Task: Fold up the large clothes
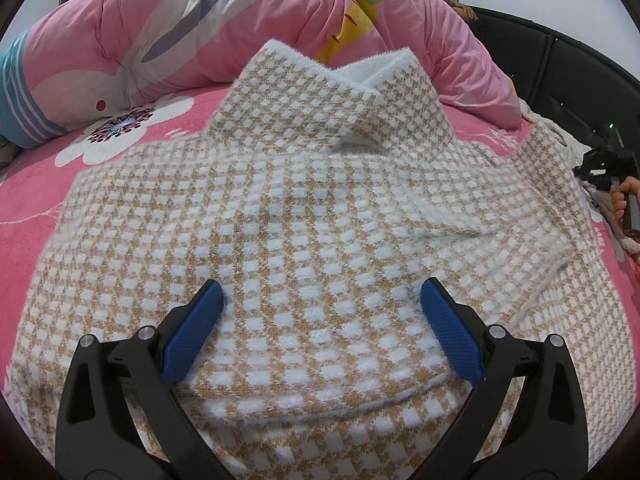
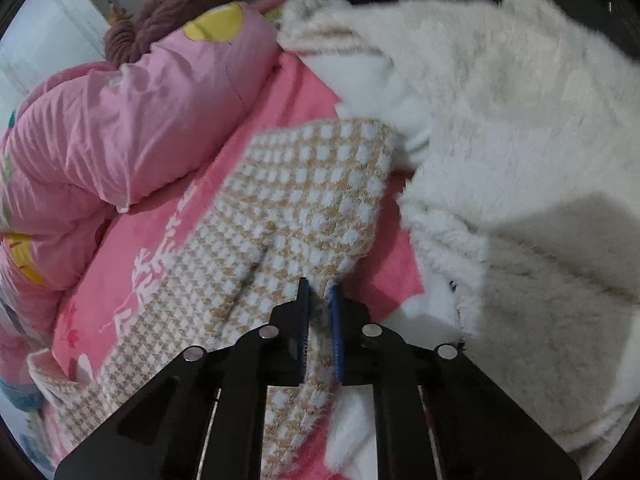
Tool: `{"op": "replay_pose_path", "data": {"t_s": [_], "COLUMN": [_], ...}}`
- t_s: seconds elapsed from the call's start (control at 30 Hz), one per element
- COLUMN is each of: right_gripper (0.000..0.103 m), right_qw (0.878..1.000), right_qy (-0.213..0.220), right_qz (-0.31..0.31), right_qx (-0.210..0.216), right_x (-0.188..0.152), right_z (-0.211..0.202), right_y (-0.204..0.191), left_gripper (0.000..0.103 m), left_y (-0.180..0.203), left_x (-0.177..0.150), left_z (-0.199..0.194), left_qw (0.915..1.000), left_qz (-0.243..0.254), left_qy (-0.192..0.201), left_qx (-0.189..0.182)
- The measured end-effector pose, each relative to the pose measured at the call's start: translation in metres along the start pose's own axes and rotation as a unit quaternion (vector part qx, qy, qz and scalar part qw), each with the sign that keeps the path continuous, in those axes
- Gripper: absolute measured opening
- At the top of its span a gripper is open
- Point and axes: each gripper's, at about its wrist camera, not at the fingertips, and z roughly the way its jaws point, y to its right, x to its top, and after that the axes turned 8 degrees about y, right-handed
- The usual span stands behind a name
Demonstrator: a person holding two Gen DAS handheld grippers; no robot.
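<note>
I see a bed under a pink floral sheet, a bunched pink printed quilt along its far side, a black padded headboard, and a pale wall behind.

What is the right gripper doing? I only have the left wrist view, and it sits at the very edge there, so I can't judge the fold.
Observer: The right gripper is shut on the checked sweater, pinching a ridge of fabric along the sleeve.
Operator: Is anything beside that sleeve?
Observer: Yes, a fluffy cream garment lies right next to it, its edge meeting the sleeve's cuff end.
Operator: And under the sleeve?
Observer: The pink bedsheet, with the pink quilt bunched up on the sleeve's other side.
</note>
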Motion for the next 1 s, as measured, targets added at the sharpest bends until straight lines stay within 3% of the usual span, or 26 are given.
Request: {"op": "replay_pose_path", "data": {"t_s": [0.23, 0.5, 0.77, 1.0], "right_gripper": [0.009, 0.009, 0.008, 0.008], "right_qw": [0.992, 0.981, 0.969, 0.960], "right_qy": [0.081, 0.142, 0.175, 0.187], "right_qz": [-0.092, -0.132, -0.165, -0.185], "right_qx": [-0.002, 0.019, 0.051, 0.091], "right_x": [0.002, -0.009, -0.029, -0.057], "right_z": [-0.079, -0.176, -0.249, -0.284], "right_y": [-0.037, -0.064, -0.105, -0.149], "left_gripper": [0.096, 0.096, 0.096, 0.096], "left_y": [0.001, -0.001, -0.003, -0.006], "left_x": [-0.001, -0.001, -0.001, 0.000], "left_z": [-0.001, -0.001, 0.000, 0.000], "left_qw": [1.0000, 1.0000, 0.9999, 0.9996], "left_qz": [0.000, -0.001, -0.006, -0.016], "left_qy": [0.001, 0.001, 0.006, 0.013], "left_qx": [0.000, -0.001, -0.006, -0.018]}}
